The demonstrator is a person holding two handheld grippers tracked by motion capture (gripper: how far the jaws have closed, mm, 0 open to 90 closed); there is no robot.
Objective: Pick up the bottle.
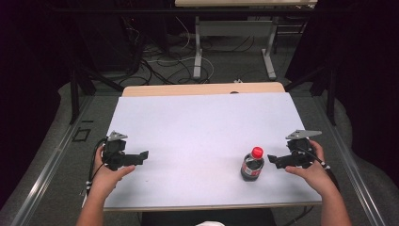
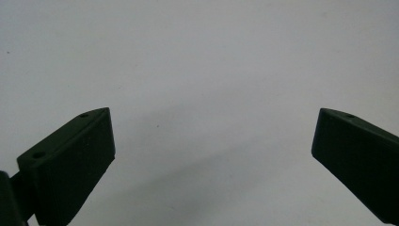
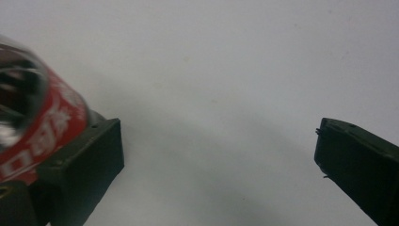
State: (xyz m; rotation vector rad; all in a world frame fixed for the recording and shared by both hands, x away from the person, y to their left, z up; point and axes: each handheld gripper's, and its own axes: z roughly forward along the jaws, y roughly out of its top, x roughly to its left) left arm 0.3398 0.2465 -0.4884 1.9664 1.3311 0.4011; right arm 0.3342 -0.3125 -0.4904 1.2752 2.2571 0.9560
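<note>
While both grippers stood released, the right gripper (image 1: 272, 160) just beside the bottle (image 1: 252, 164), its smooth, rigid body probably needed a firm grasp below the red cap (image 1: 257, 152).

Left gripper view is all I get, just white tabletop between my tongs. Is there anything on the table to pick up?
Observer: Yes, a small cola bottle with a red cap stands upright on the white table, toward its right front.
Operator: Who's closer to it?
Observer: The right tongs; they sit just right of the bottle, open.
Operator: Is the bottle between them?
Observer: No. In the right gripper view its red label lies outside one jaw, not in the gap.
</note>
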